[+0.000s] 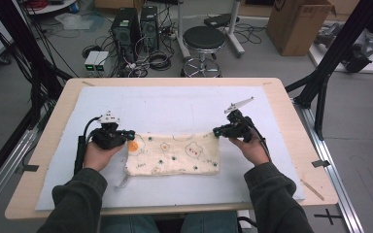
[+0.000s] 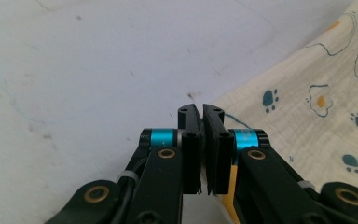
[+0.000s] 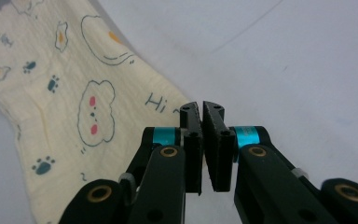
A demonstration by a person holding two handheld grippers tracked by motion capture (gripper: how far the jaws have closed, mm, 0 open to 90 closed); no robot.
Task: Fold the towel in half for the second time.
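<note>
Nearest me: my forearms in dark sleeves come up from the table's near edge, one hand on each gripper.
Left gripper: my left gripper (image 1: 132, 134) sits at the cloth's upper left corner; in the left gripper view (image 2: 202, 122) my jaws are pinched together on the corner's edge.
Right gripper: my right gripper (image 1: 216, 131) is at the upper right corner; in the right gripper view (image 3: 201, 119) my jaws are likewise pressed narrow on that corner.
Cloth: the cream printed cloth (image 1: 175, 154) lies folded in a long band between my two hands, on the white mat (image 1: 175, 104).
Table: the wooden table (image 1: 53, 121) borders the mat.
Farther off: a black stool (image 1: 203, 38) stands on the floor beyond the table.
</note>
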